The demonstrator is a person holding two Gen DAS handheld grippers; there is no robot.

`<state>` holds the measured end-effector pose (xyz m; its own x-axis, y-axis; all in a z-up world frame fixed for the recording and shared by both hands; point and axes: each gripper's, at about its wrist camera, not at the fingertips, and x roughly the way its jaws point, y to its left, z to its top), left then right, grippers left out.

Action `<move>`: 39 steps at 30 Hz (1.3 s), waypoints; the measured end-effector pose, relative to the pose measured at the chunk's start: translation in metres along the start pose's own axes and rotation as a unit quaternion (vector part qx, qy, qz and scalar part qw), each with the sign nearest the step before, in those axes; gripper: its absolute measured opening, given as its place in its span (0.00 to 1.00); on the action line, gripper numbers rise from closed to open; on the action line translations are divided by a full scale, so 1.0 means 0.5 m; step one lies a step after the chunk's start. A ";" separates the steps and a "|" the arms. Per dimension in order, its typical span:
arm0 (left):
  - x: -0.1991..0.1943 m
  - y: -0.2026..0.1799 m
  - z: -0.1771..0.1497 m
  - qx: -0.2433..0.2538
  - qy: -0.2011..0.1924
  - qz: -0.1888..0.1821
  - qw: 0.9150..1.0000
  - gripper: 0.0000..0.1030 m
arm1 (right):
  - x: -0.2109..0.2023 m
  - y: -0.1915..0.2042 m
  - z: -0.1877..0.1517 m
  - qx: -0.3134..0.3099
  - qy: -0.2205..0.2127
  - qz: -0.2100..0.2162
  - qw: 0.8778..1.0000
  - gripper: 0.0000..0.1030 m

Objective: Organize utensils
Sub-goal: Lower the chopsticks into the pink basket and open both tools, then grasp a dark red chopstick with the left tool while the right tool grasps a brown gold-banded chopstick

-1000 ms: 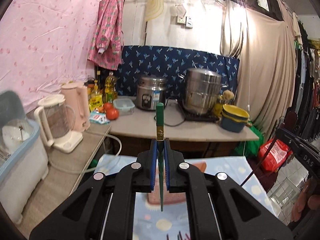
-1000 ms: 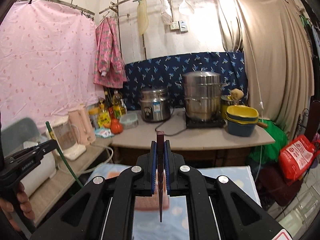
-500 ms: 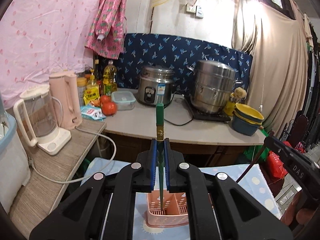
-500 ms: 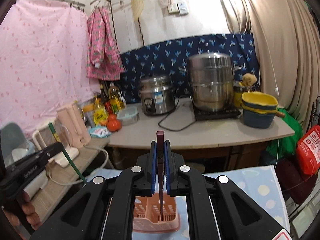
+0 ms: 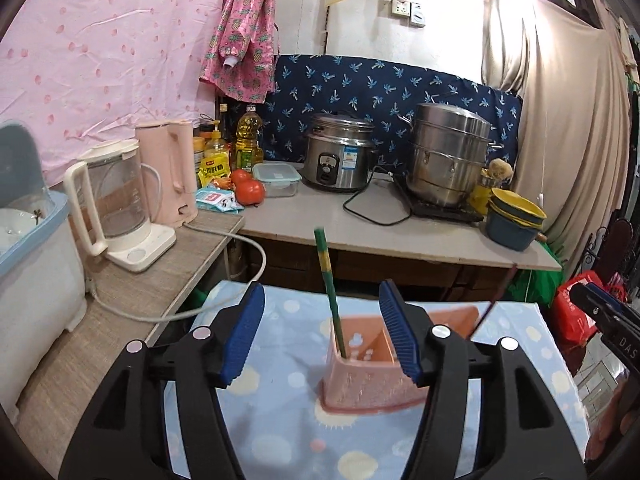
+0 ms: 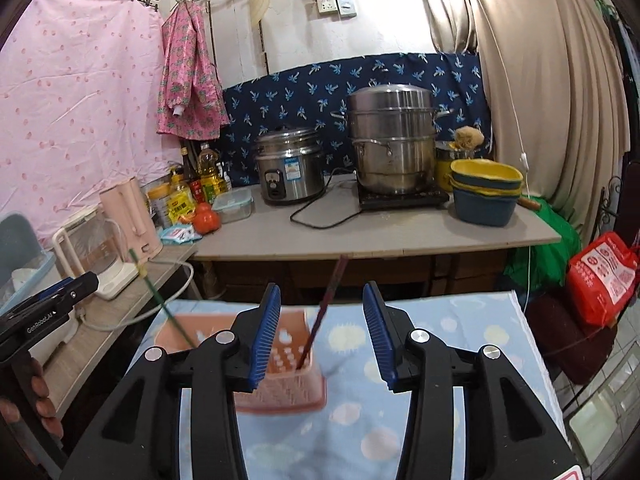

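A small kitchen has a pink curtain [image 5: 100, 40] on the left wall and a blue leafy cloth [image 5: 380, 96] behind a grey counter [image 5: 360, 236]. On the counter stand a rice cooker [image 5: 340, 152], a big steel pot [image 5: 450, 156], yellow and blue bowls [image 5: 514, 218], two tomatoes [image 5: 250, 188] and a clear box [image 5: 277, 178]. On a lower wooden shelf [image 5: 120, 292] sit a glass kettle [image 5: 116, 208] and a pink kettle [image 5: 168, 172].

In front is a table with a blue spotted cloth [image 5: 280, 412]. A pink basket [image 5: 368, 368] stands on it.

The left gripper [image 5: 322, 334] is spread wide and holds nothing. A green chopstick [image 5: 330, 292] stands in the left corner of the basket and leans a little. It sits between the blue pads [image 5: 242, 336] but does not touch them.

The right gripper [image 6: 322, 334] is spread wide too, with nothing in it. A dark red chopstick [image 6: 324, 312] stands in the right side of the basket, tilted, with its tip down inside. It does not touch the pads [image 6: 264, 336] either.

In the right view, the green chopstick leans in the far left corner, well apart from the red one. A red bag [image 6: 600, 276] sits on the right.
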<state>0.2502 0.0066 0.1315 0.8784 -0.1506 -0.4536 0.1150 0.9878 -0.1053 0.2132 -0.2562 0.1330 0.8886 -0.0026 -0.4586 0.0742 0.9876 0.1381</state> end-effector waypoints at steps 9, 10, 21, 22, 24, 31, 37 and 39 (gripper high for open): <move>-0.096 0.010 -0.174 -0.006 0.070 -0.011 0.997 0.56 | -0.119 -0.002 -0.179 -0.007 0.062 -0.012 0.998 0.41; -0.103 0.011 -0.199 -0.006 0.082 -0.010 0.997 0.56 | -0.134 -0.003 -0.205 -0.009 0.073 -0.013 0.997 0.41; -0.182 0.005 -0.425 0.009 0.185 -0.027 0.982 0.56 | -0.247 -0.020 -0.422 0.001 0.162 -0.031 0.986 0.41; -0.188 0.002 -0.441 0.013 0.193 -0.030 0.981 0.56 | -0.254 -0.021 -0.439 0.004 0.169 -0.032 0.985 0.41; -0.199 -0.003 -0.471 0.017 0.208 -0.035 0.977 0.56 | -0.265 -0.022 -0.467 0.010 0.177 -0.031 0.984 0.41; -0.231 -0.023 -0.534 0.031 0.236 -0.049 0.970 0.56 | -0.296 -0.008 -0.526 0.013 0.194 -0.024 0.981 0.41; -0.227 -0.036 -0.563 0.042 0.250 -0.050 0.966 0.47 | -0.303 -0.001 -0.542 0.014 0.203 -0.016 0.979 0.41; -0.224 -0.040 -0.566 0.045 0.254 -0.052 0.965 0.39 | -0.304 0.004 -0.542 0.012 0.202 -0.014 0.979 0.41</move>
<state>0.0182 -0.0076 -0.0662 0.5221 -0.2276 -0.8219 0.2503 0.9622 -0.1074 -0.0443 -0.2115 -0.0353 0.6353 0.0365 -0.7714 0.1112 0.9841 0.1382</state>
